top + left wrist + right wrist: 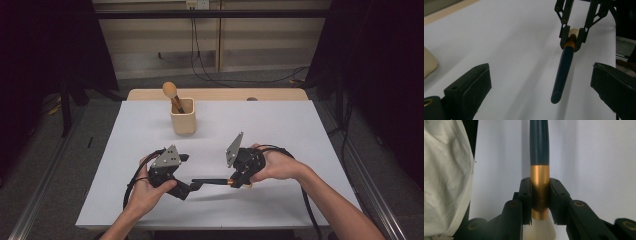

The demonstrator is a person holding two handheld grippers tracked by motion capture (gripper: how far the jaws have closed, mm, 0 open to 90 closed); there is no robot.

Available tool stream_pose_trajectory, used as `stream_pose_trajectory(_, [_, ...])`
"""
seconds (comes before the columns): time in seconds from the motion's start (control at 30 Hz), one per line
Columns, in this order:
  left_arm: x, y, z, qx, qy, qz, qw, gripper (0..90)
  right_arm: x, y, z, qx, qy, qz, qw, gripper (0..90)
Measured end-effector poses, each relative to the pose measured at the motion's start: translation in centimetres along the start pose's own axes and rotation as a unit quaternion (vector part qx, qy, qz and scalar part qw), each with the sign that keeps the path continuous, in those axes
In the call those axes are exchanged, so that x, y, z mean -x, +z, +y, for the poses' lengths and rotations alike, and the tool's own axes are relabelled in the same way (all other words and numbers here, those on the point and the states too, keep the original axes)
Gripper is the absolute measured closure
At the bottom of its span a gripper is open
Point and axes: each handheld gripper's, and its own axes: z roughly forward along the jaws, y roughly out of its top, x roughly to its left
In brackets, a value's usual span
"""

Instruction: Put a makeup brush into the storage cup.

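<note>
Dark blue handle, gold ferrule, pale soft bristles: a makeup brush, judged light, stiff along the shaft, smooth and prone to slip on the lacquered handle, soft and crushable at the head. High view: brush held level just above the white table, between the two grippers, well in front of the wooden cup holding a second brush; right gripper turned inward toward the left, left gripper angled toward the handle tip, both forearms low. Left gripper view: jaws wide apart and empty, handle end hanging free between them, untouched. Right gripper view: pads clamped on the gold ferrule, bristles behind the jaws, handle projecting forward. Best hold judged at ferrule or mid-handle, never on the bristles.
</note>
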Motion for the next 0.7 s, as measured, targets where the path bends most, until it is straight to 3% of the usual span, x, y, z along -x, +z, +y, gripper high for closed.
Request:
stream_pose_trajectory(0.13, [0.0, 0.5, 0.0, -0.019, -0.004, -0.018, 0.9997, 4.3, 0.3, 0.2, 0.2, -0.005, -0.001, 0.001, 1.0, 74.0])
stream_pose_trajectory(0.37, [-0.2, 1.5, 0.5, -0.06, 0.004, -0.047, 0.9971, 4.1, -0.1, 0.6, 1.0, -0.038, -0.012, 0.012, 0.9991, 73.9])
stream_pose_trajectory(0.5, [-0.2, 2.0, 1.0, -0.093, 0.02, -0.07, 0.9931, 4.2, 0.1, 0.6, 1.3, -0.05, -0.014, 0.013, 0.9986, 74.0])
stream_pose_trajectory(0.57, [-0.2, 2.3, 1.3, -0.117, 0.026, -0.065, 0.9906, 4.3, 0.1, 0.5, 1.4, -0.054, -0.015, 0.015, 0.9983, 73.9])
stream_pose_trajectory(0.7, [-0.4, 2.7, 1.6, -0.133, 0.021, -0.071, 0.9883, 5.9, 0.1, 0.4, 1.7, -0.056, -0.02, 0.012, 0.9981, 74.0])
